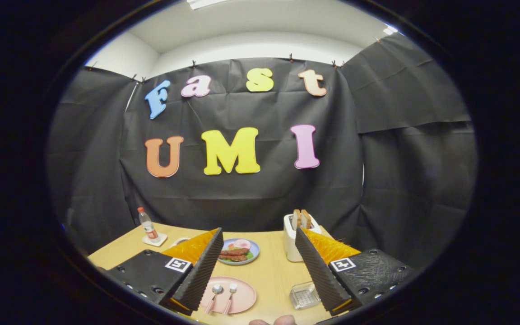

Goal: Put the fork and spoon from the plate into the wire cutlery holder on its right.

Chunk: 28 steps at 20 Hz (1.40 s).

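Gripper view: tongs (260, 275) are held wide apart w/ nothing between, raised above the tabletop (273, 271), prob. for approach. Spoon (215, 294) & fork (230, 295) are laid side by side on the pink plate (246, 298), lower centre; wire cutlery holder (304, 295) is set just right of it.

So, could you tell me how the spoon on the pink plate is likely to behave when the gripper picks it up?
The spoon looks slim and stiff, probably light. Its bowl looks shiny, so it may slip. It lies flat on the plate beside the fork, so it may slide. The gripper is open above.
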### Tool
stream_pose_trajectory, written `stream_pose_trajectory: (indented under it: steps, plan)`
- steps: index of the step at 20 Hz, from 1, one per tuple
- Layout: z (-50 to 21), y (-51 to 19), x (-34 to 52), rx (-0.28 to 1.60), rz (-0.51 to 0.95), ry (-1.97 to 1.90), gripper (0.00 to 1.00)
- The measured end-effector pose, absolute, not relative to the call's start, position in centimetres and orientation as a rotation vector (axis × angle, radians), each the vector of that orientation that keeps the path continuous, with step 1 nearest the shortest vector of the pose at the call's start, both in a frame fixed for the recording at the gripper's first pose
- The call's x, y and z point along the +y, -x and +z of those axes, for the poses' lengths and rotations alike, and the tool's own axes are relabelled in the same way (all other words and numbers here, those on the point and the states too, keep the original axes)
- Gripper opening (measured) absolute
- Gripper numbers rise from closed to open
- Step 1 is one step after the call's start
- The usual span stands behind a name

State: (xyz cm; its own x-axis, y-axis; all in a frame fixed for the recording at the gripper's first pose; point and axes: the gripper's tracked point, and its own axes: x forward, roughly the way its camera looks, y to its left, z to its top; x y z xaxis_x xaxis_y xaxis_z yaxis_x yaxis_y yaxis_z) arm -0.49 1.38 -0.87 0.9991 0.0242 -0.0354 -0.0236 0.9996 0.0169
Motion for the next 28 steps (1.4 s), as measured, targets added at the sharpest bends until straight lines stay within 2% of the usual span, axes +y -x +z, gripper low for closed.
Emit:
stream_pose_trajectory:
  steps: [12, 20, 28]
  plan:
    - [-8.2, 0.1, 5.2, 0.245, 0.101, 0.008, 0.95]
    - [-20.3, -0.3, 7.5, 0.535, 0.111, 0.056, 0.95]
    - [-29.2, -1.7, 8.7, 0.693, 0.092, 0.111, 0.93]
